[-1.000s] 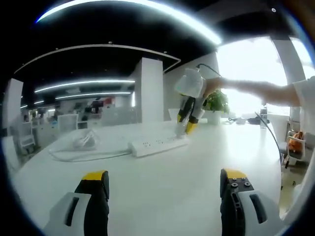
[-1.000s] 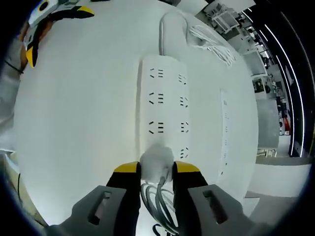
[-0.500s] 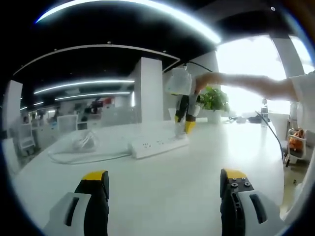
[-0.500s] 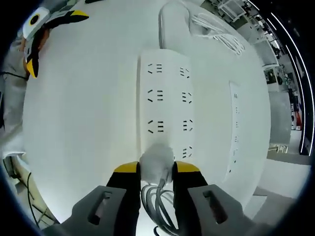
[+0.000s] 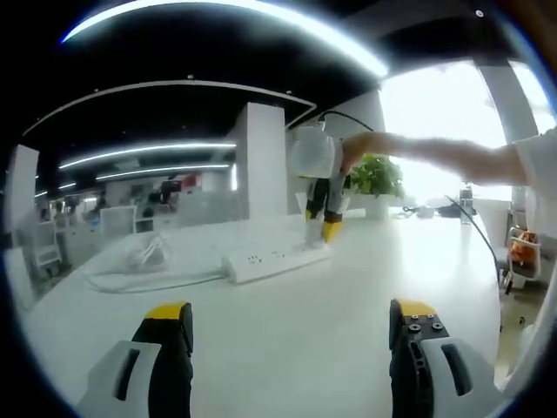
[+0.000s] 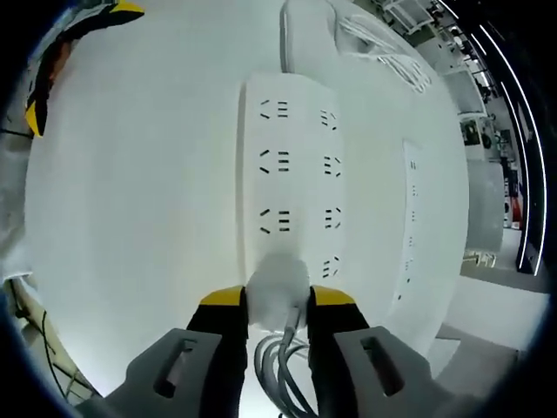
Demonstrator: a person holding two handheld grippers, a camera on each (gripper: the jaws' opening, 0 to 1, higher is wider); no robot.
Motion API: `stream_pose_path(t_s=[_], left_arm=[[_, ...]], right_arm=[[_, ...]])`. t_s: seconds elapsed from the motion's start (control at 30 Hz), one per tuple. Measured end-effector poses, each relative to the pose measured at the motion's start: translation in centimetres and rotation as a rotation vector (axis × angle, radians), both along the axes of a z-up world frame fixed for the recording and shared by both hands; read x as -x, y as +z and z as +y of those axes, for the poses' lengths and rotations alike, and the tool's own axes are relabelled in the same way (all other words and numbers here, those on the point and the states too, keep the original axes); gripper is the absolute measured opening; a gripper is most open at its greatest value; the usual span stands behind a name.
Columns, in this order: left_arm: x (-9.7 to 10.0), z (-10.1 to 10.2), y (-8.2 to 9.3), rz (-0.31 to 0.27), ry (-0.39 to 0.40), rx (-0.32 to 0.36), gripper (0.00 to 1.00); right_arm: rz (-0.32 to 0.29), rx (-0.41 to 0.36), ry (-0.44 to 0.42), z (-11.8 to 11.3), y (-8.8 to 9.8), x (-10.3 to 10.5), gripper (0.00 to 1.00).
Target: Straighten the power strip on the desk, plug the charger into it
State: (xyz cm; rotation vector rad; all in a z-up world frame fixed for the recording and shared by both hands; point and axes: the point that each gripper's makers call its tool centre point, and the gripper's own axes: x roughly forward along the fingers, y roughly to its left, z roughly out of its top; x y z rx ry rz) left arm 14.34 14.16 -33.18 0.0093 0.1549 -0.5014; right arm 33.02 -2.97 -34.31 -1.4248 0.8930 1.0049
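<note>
Right gripper view looks down on a white strip (image 6: 291, 178) lying flat on a white desk (image 6: 130, 218), its length running away from the camera. Two columns of sockets show on its top face, four rows deep. At the strip's near end, a white charger (image 6: 278, 283) sits clamped between the yellow-tipped jaws of the right gripper (image 6: 278, 305), touching the strip's last sockets; whether its pins are fully in cannot be told. Grey cable (image 6: 287, 374) trails back from the charger between the jaws. At the strip's far end its own white cord (image 6: 383, 52) leaves toward the desk's far edge and lies in a loose bundle. A second, narrow white bar (image 6: 409, 226) lies near the desk's right edge, apart from the strip. The left gripper (image 6: 52, 52) shows at the desk's far left corner

Left gripper view, low over the desk (image 5: 287, 340), shows the strip (image 5: 274, 259) near the far edge, with the right gripper (image 5: 318, 231) standing upright on its right end and a person's arm (image 5: 435, 157) reaching in from the right. The cord bundle (image 5: 144, 252) lies left of the strip. The left gripper (image 5: 287, 318) has its jaws spread wide with nothing between them, above bare desk. An office with columns, ceiling lights and a plant (image 5: 376, 178) lies beyond
</note>
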Motion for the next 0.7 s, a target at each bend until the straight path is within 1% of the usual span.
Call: stream_pose_path(t_s=[0.03, 0.1, 0.13, 0.17, 0.23, 0.43, 0.6, 0.7], left_arm=[[0.0, 0.0, 0.0, 0.0, 0.001, -0.001, 0.97], [0.2, 0.1, -0.2, 0.009, 0.001, -0.011, 0.97], [0.2, 0.2, -0.2, 0.009, 0.002, -0.013, 0.97], [0.2, 0.3, -0.2, 0.01, 0.004, -0.013, 0.97], [0.2, 0.4, -0.3, 0.014, 0.008, -0.016, 0.97], [0.4, 0.9, 0.2, 0.004, 0.02, -0.009, 0.97], [0.5, 1.2, 0.3, 0.004, 0.02, -0.012, 0.97], [0.6, 1.3, 0.3, 0.004, 0.019, -0.014, 0.97]], right_arm=[[-0.006, -0.016, 0.0, 0.1, 0.0, -0.1, 0.24], [-0.02, -0.087, 0.028, 0.4, 0.1, -0.1, 0.25], [-0.035, -0.096, 0.027, 0.3, 0.1, -0.1, 0.25], [-0.039, -0.101, 0.046, 0.3, 0.2, 0.0, 0.25], [-0.042, -0.108, 0.044, 0.4, 0.2, 0.0, 0.25], [-0.057, -0.091, 0.074, 0.6, 0.2, 0.0, 0.26], [-0.06, -0.14, 0.078, 0.9, 0.3, 0.0, 0.26], [-0.068, -0.154, 0.096, 1.1, 0.3, 0.0, 0.27]])
